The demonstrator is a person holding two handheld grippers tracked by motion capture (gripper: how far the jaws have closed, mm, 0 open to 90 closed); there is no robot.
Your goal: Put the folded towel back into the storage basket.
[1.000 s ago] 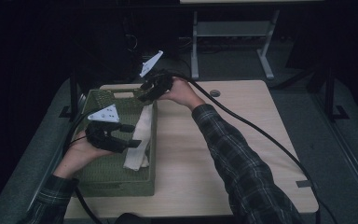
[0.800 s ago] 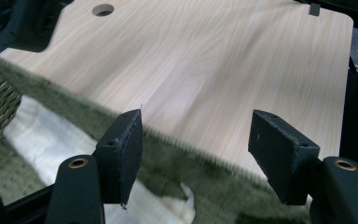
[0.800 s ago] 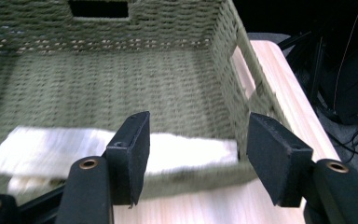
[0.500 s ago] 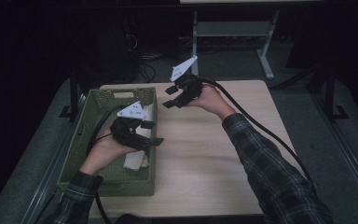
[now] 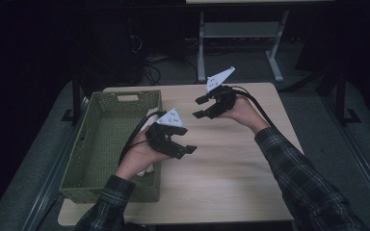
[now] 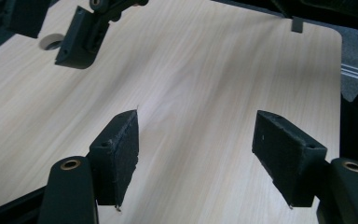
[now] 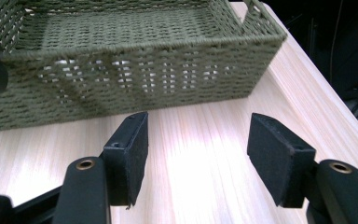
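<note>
Currently both grippers hang spread and empty above the desk [image 5: 231, 168]: the left gripper [image 5: 185, 150] just beside the green woven basket [image 5: 103, 139] at the desk's left edge, the right gripper [image 5: 200, 107] nearer the far edge.

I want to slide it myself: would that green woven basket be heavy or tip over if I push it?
The green woven basket is probably light: light shows through its open weave. It likely slides rather than tips, being low, wide and flat on the wooden table.
</note>
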